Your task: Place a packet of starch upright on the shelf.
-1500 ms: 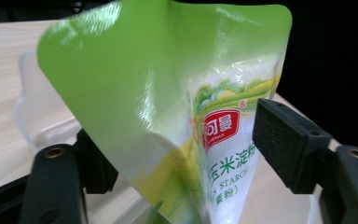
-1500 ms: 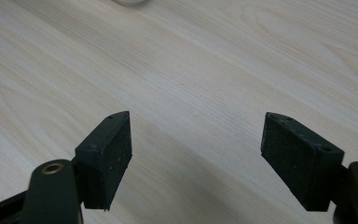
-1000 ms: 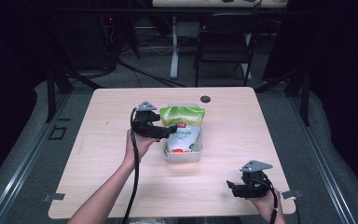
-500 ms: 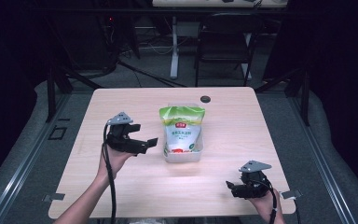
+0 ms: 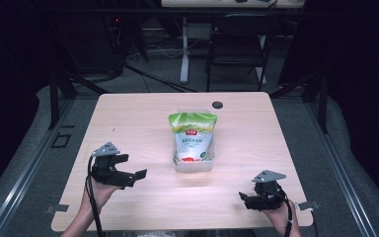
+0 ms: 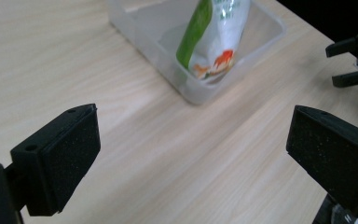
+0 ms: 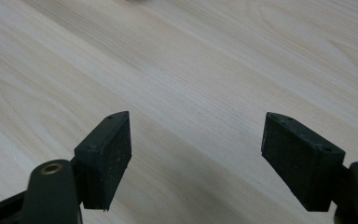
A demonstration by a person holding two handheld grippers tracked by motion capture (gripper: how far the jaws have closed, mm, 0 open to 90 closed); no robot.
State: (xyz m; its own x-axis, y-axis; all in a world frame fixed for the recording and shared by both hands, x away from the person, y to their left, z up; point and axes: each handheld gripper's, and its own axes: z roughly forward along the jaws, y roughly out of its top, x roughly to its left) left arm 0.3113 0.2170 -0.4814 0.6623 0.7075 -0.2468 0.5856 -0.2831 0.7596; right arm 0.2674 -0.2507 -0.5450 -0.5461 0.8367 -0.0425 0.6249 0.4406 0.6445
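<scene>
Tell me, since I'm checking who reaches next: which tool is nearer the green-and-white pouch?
Left. The left tool sits just left of the green-and-white pouch; the right tool rests farther off, near the table's front-right corner.

Wooden table (image 5: 128, 123), clear tub (image 5: 196, 163), black disc (image 5: 217, 104)

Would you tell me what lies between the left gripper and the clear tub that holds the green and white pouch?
Nothing: in the high view, bare table separates the left gripper from the clear tub.

Pouch (image 5: 193, 137) upright in tub (image 5: 195, 164) mid-table (image 5: 128, 118); left tongs (image 5: 139, 176) left of tub, right tongs (image 5: 243, 198) right.
</scene>
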